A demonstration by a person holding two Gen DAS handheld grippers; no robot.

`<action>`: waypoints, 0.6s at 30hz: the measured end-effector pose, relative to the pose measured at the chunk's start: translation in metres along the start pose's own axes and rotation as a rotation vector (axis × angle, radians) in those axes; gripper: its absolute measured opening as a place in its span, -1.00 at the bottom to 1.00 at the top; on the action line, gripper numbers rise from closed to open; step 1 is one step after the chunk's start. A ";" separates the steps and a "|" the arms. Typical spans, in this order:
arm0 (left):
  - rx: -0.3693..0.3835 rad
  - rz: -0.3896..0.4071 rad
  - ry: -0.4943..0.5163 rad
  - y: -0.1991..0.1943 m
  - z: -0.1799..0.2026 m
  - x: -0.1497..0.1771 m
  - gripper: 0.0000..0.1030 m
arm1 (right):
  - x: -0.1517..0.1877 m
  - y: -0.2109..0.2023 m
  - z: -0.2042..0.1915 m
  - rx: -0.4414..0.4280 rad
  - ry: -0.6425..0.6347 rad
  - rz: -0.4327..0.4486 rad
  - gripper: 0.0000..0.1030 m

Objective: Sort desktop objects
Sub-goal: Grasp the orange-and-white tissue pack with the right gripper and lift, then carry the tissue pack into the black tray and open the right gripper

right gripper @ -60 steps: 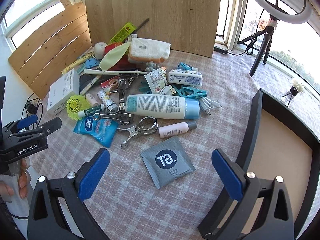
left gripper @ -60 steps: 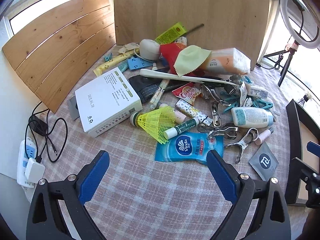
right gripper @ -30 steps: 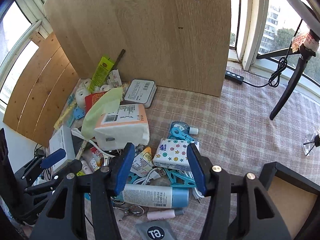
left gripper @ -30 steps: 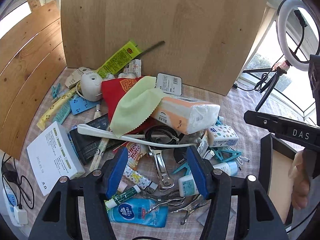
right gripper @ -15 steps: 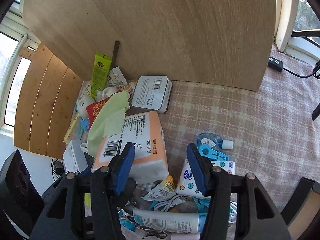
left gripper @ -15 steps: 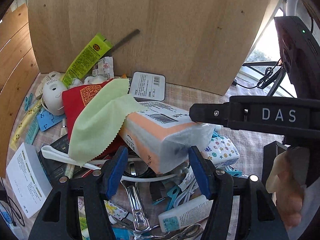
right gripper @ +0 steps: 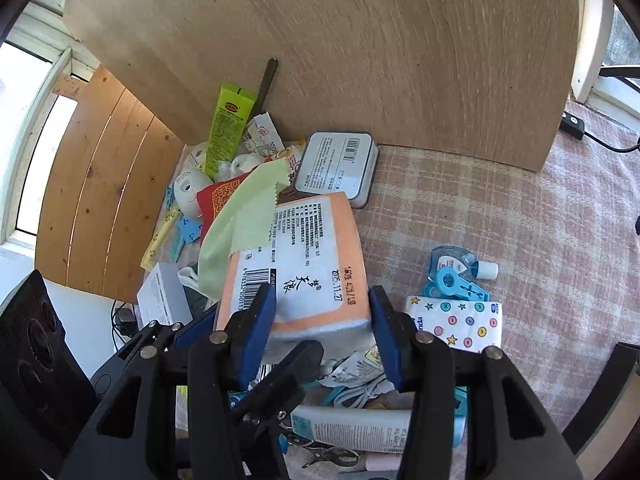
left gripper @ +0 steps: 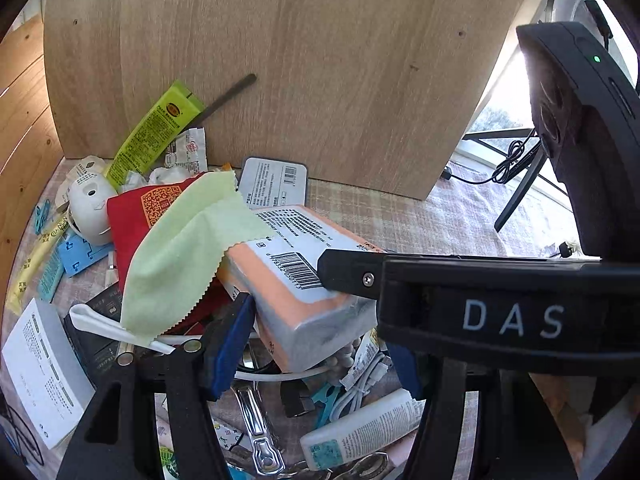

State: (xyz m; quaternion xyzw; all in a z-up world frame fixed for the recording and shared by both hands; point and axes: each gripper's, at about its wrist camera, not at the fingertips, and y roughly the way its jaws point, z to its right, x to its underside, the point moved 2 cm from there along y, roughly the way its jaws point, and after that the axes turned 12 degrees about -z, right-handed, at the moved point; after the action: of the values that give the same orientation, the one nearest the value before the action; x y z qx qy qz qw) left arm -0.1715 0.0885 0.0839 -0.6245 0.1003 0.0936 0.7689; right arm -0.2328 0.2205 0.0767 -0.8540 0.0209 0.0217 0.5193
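Observation:
An orange and white tissue pack lies on top of the pile, with a light green cloth draped over its far left end. My right gripper is open, its blue pads on either side of the pack's near end. My left gripper is open, low at the pack's near end, its left pad beside the pack. The right gripper's black body crosses the left wrist view and hides the left gripper's right pad.
A wooden board stands behind the pile. Around the pack lie a red pouch, a grey tin, a white box, a star-patterned tissue pack, a lotion tube, clips and cables on a plaid cloth.
Both grippers have moved forward and down onto the pile. The tissue pack now sits between the right gripper's pads, and the left gripper has closed in on its near end.

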 end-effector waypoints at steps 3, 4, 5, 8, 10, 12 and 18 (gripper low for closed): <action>0.003 0.010 0.021 -0.008 0.006 0.004 0.18 | 0.008 -0.010 -0.001 0.004 -0.002 0.014 -0.08; 0.005 0.016 0.026 -0.012 0.009 0.006 0.18 | 0.011 -0.014 0.000 -0.001 0.004 0.018 -0.08; 0.008 0.021 0.028 -0.014 0.012 0.008 0.18 | 0.015 -0.019 0.000 0.000 0.007 0.025 -0.09; 0.024 0.036 0.038 -0.027 0.023 0.014 0.18 | 0.030 -0.036 0.000 0.014 -0.003 0.050 -0.09; 0.038 0.044 0.058 -0.037 0.033 0.021 0.18 | 0.042 -0.051 0.003 0.015 -0.001 0.066 -0.09; 0.053 0.055 0.082 -0.044 0.045 0.026 0.18 | 0.056 -0.066 0.007 0.016 0.010 0.085 -0.09; 0.102 0.077 0.185 -0.068 0.100 0.054 0.19 | 0.112 -0.114 0.032 0.068 0.041 0.169 -0.09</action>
State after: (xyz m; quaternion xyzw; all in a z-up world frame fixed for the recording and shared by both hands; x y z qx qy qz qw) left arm -0.0970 0.1733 0.1532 -0.5861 0.1991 0.0598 0.7831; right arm -0.1146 0.3000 0.1564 -0.8315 0.1042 0.0469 0.5437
